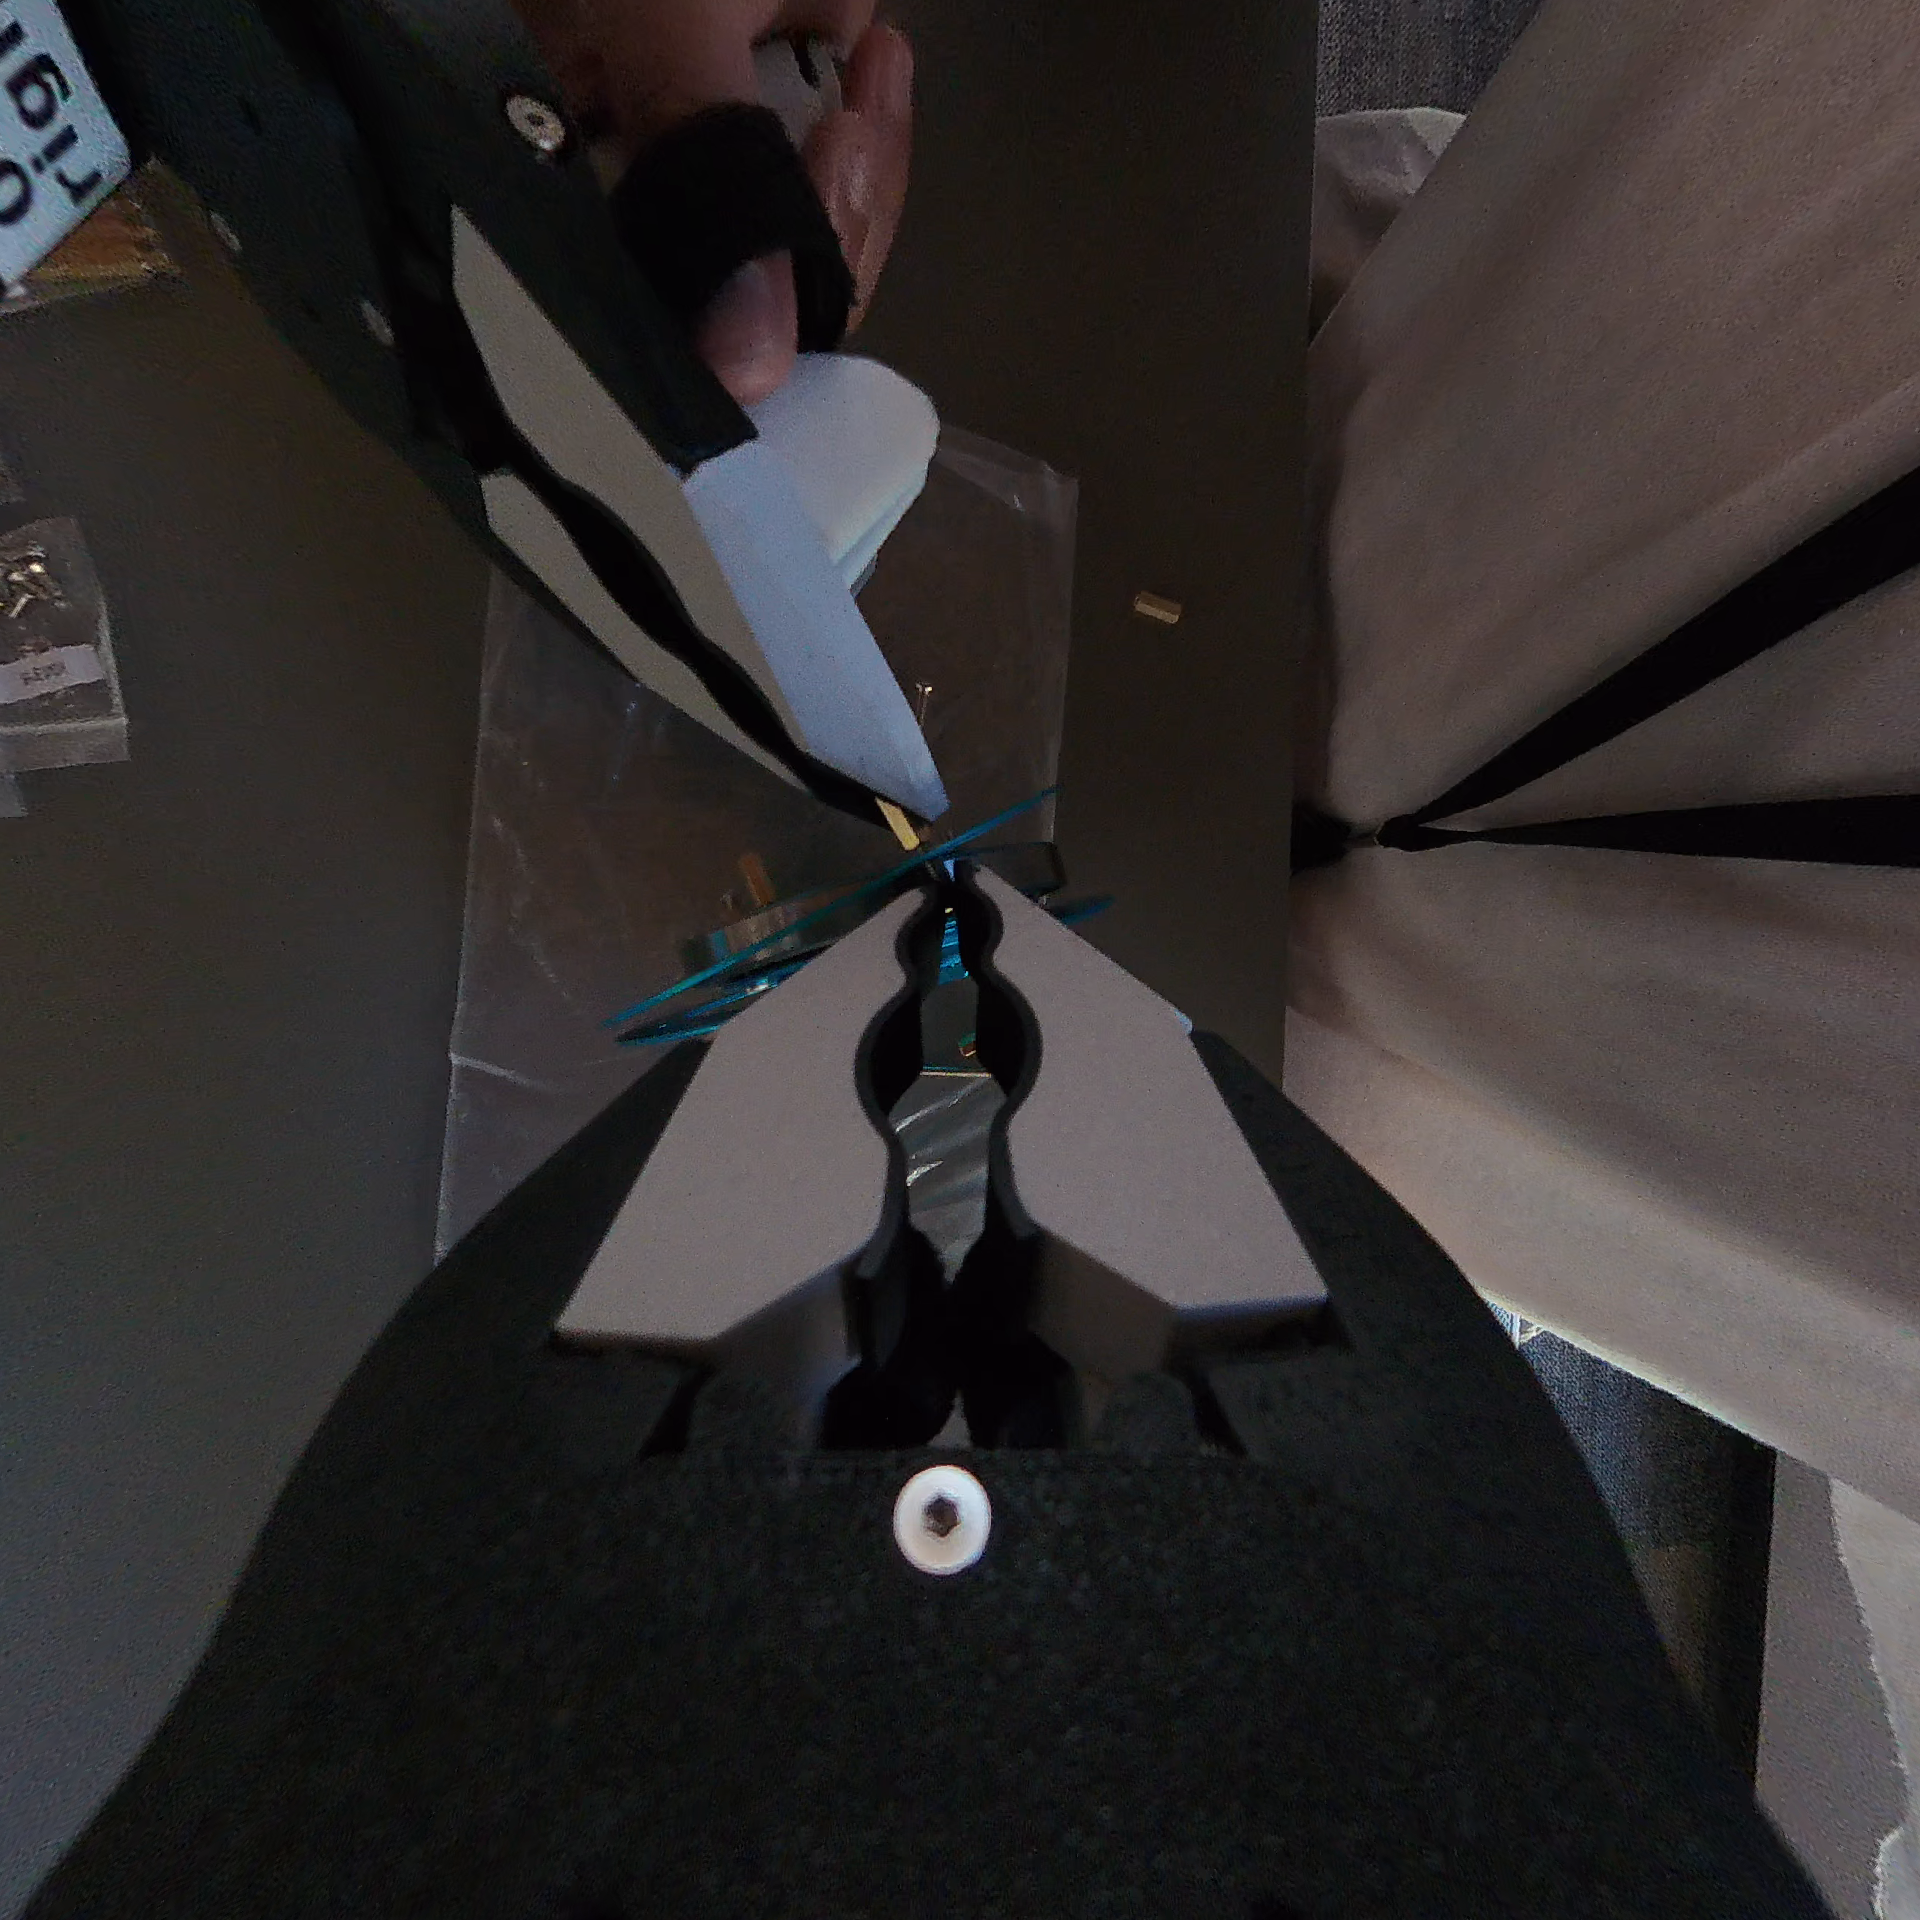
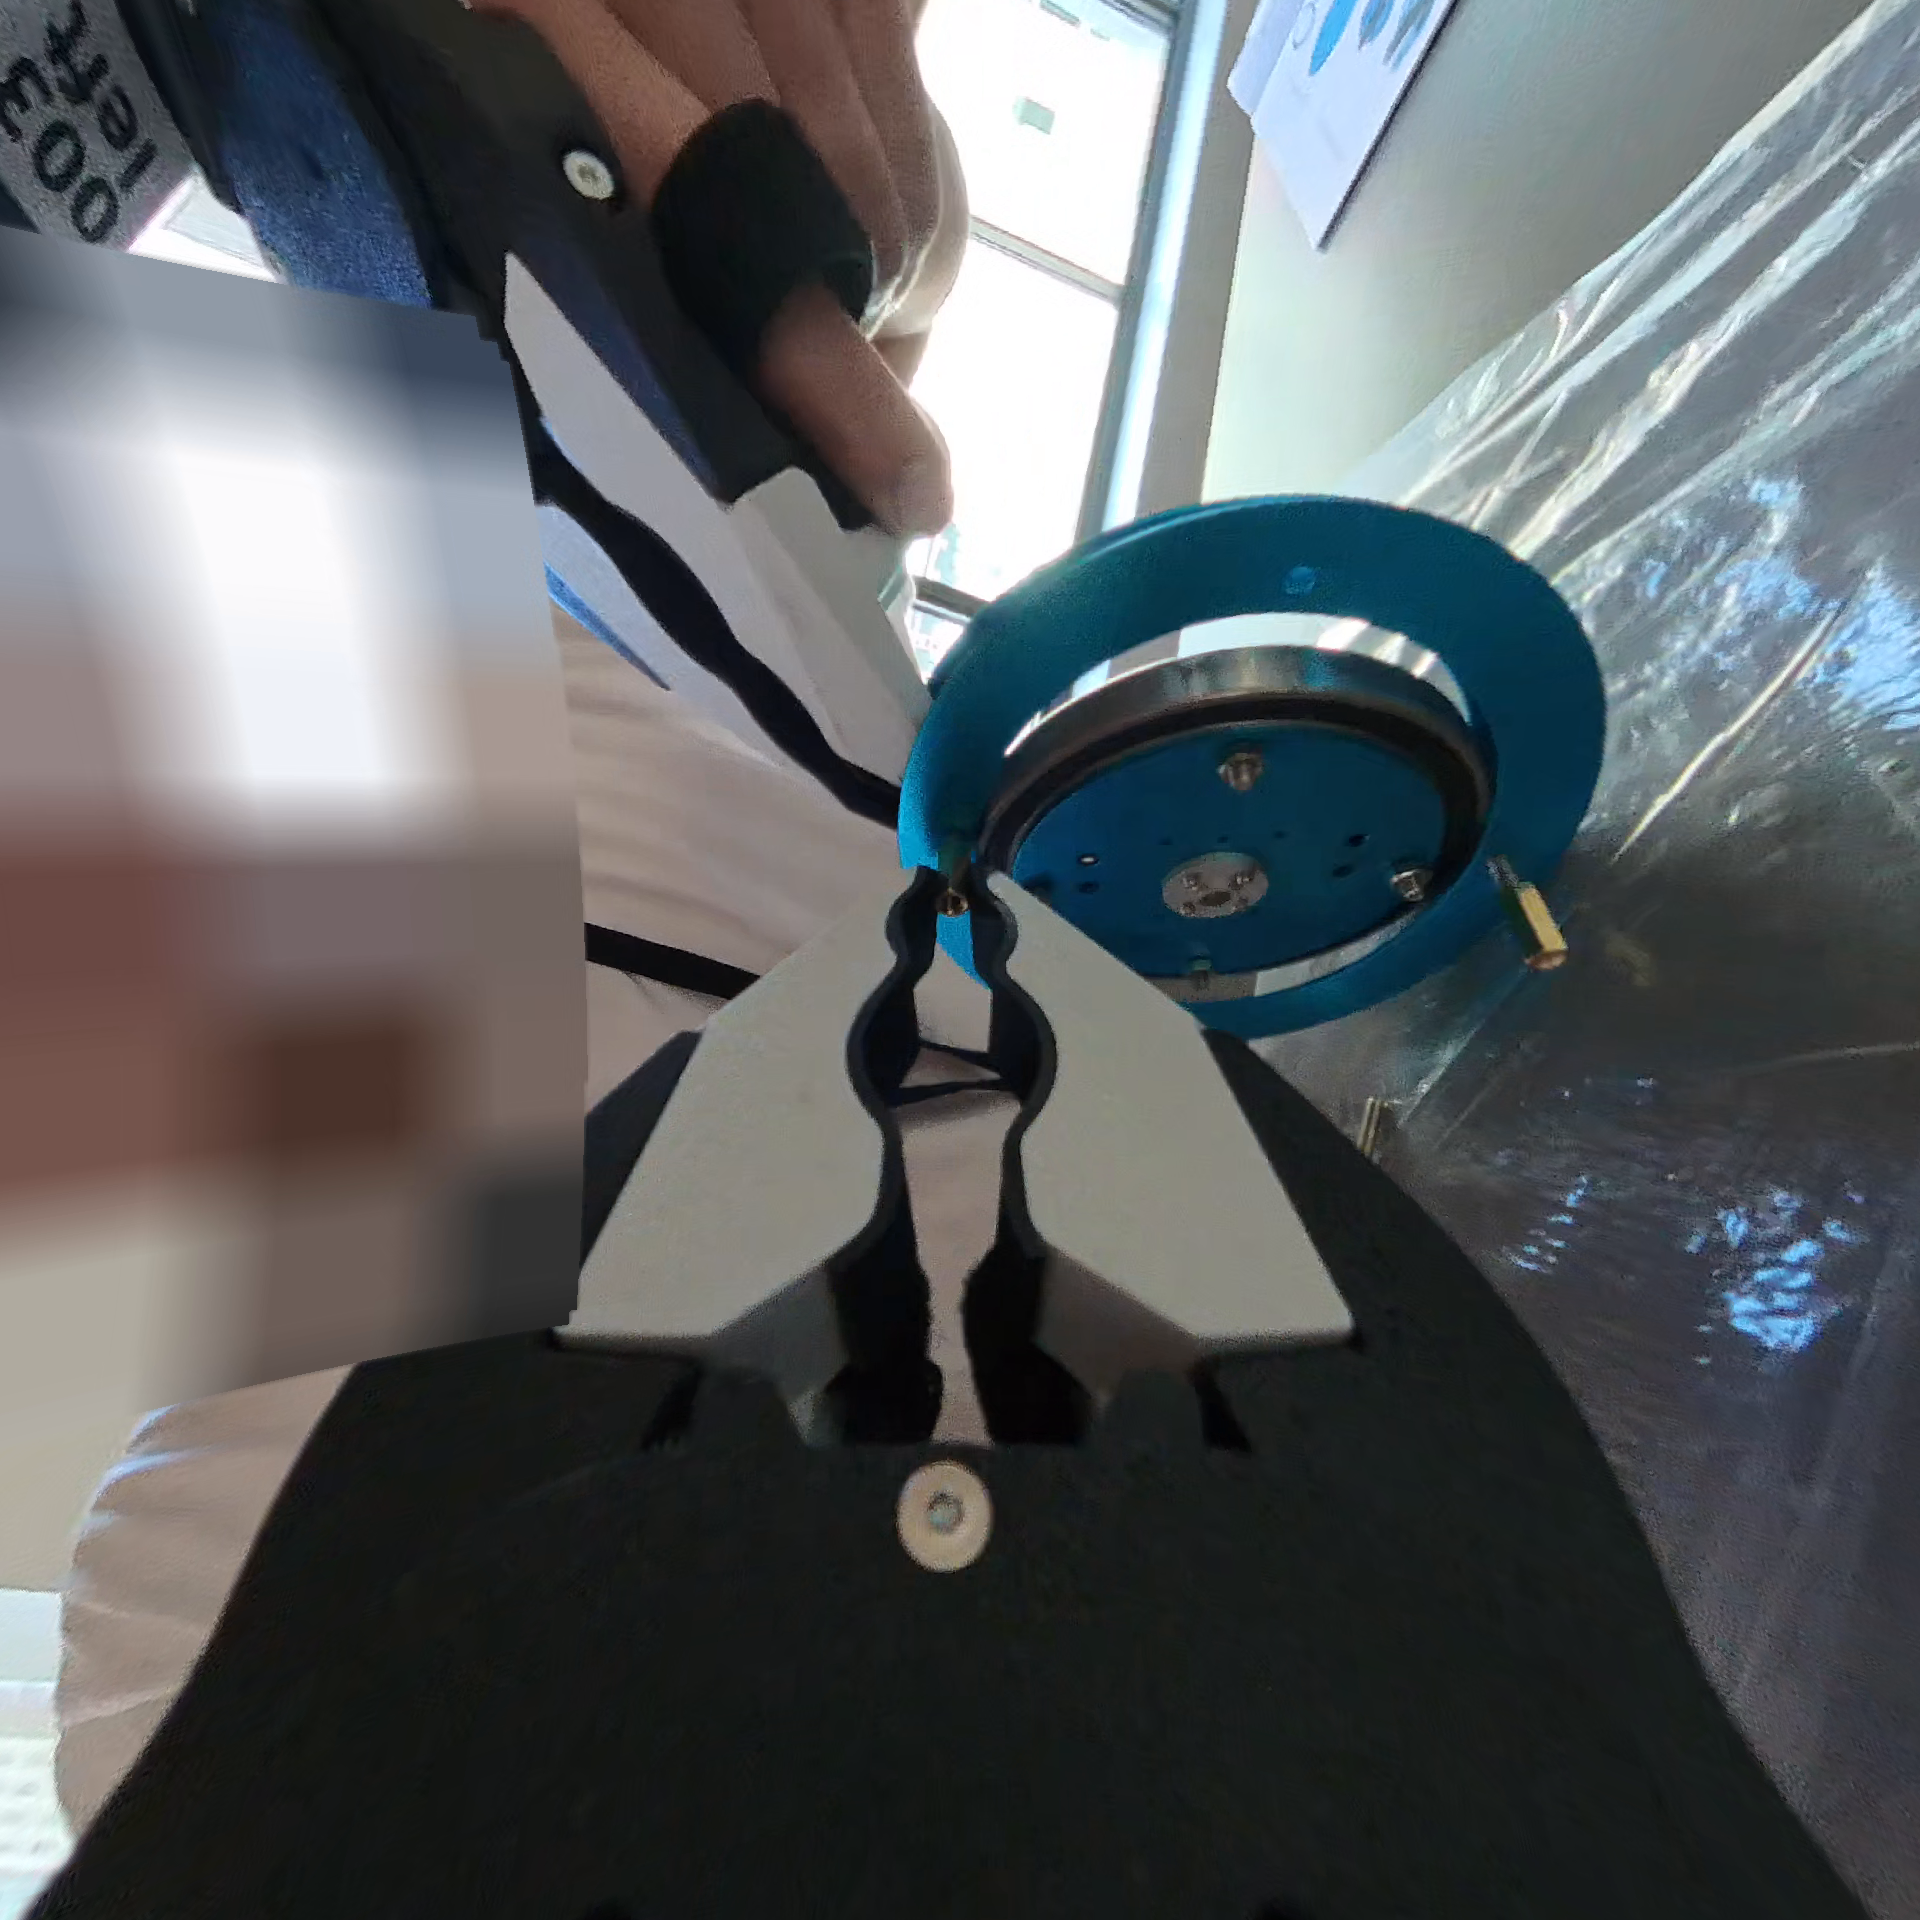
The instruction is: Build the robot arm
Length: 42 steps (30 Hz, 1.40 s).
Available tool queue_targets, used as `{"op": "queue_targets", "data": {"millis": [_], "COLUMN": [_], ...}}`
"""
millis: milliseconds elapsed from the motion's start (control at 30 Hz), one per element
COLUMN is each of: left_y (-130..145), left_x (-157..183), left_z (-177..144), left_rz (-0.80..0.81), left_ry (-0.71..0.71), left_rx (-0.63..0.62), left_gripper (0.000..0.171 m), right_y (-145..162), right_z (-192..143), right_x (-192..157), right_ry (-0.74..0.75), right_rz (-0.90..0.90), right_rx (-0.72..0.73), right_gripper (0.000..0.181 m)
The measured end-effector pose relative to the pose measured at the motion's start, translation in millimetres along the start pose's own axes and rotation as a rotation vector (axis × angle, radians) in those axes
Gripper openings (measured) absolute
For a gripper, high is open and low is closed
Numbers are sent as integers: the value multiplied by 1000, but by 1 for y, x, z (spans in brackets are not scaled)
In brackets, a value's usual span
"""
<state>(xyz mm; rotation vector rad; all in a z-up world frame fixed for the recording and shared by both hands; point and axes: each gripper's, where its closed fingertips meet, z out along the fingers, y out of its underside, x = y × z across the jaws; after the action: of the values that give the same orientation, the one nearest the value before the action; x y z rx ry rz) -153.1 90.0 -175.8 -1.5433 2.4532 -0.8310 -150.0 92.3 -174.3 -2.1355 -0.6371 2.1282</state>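
Observation:
A blue flat ring [image 2: 1507, 665] with a blue disc and a silver bearing [image 2: 1236, 821] inside it is held up off the table. My left gripper [image 1: 951, 883] is shut on the ring's rim, and the ring shows edge-on there [image 1: 675, 1018]. The left gripper also shows in the right wrist view [image 2: 902, 774], coming from the upper left. My right gripper [image 2: 961, 896] is shut on a small brass standoff [image 2: 951, 896] at the ring's near edge. In the left wrist view the right gripper [image 1: 920, 821] comes from the upper left with the standoff [image 1: 899, 823] at its tips. A second brass standoff [image 2: 1527, 920] sticks out of the ring.
A clear plastic sheet [image 1: 582, 790] lies on the dark table [image 1: 260, 935] below. A loose brass standoff [image 1: 1155, 606] lies beside it, and another [image 2: 1374, 1127] lies on the sheet. Small bags of screws [image 1: 47, 644] sit at the left. A person's beige clothing [image 1: 1610, 520] fills the right. The tips of both grippers are at nearly the same place.

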Motion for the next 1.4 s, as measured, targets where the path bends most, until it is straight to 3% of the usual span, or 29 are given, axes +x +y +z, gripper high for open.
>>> {"op": "queue_targets", "data": {"millis": [67,100,200,300,433,500,600,633,667,733,933,1000,1100,1267,1400], "left_y": [1,2,3,2,1,1,0,0,0,0,-1,-2,-2,3,7], "left_x": [-1,-1,0,-1,-4,-4,-5,-4,-3,-3,-6,-5,-4,-10,-13], "left_z": [-1,-1,-1,-1,-2,-2,-2,-1,-1,-1,-1,0,1,-1,0], "left_rz": [-2,-6,-13,-13,-21,-21,-15,-13,-13,-8,-3,4,21,73,108], "left_ry": [-8,-6,3,-3,-2,-3,-4,-2,6,1,-24,-31,-61,-183,-257], "left_rx": [1,0,2,4,11,11,9,8,8,8,4,7,9,-60,-117], "left_gripper": [1,1,1,1,1,1,2,1,1,1,2,2,2,16,17], "right_y": [0,0,-11,-12,-12,-9,-9,-10,-12,-13,-7,-3,1,-2,-5], "right_z": [0,-2,-13,-17,-16,-10,-9,-9,-9,-10,-10,-7,-5,0,0], "right_x": [2,9,12,11,7,6,14,13,7,8,11,9,6,4,3], "right_ry": [50,142,421,736,1137,1222,1247,1251,1252,1239,854,673,462,328,288], "right_rz": [-143,-251,-787,-1220,-1762,-1906,-1862,-1871,-1895,-1846,-1252,-951,-653,-481,-382], "right_rx": [-4,-27,-30,-121,-229,-284,-344,-337,-306,-317,-211,-168,-116,-55,-16], "right_gripper": [7,17,42,45,27,18,25,21,4,4,4,4,4,4,4]}}
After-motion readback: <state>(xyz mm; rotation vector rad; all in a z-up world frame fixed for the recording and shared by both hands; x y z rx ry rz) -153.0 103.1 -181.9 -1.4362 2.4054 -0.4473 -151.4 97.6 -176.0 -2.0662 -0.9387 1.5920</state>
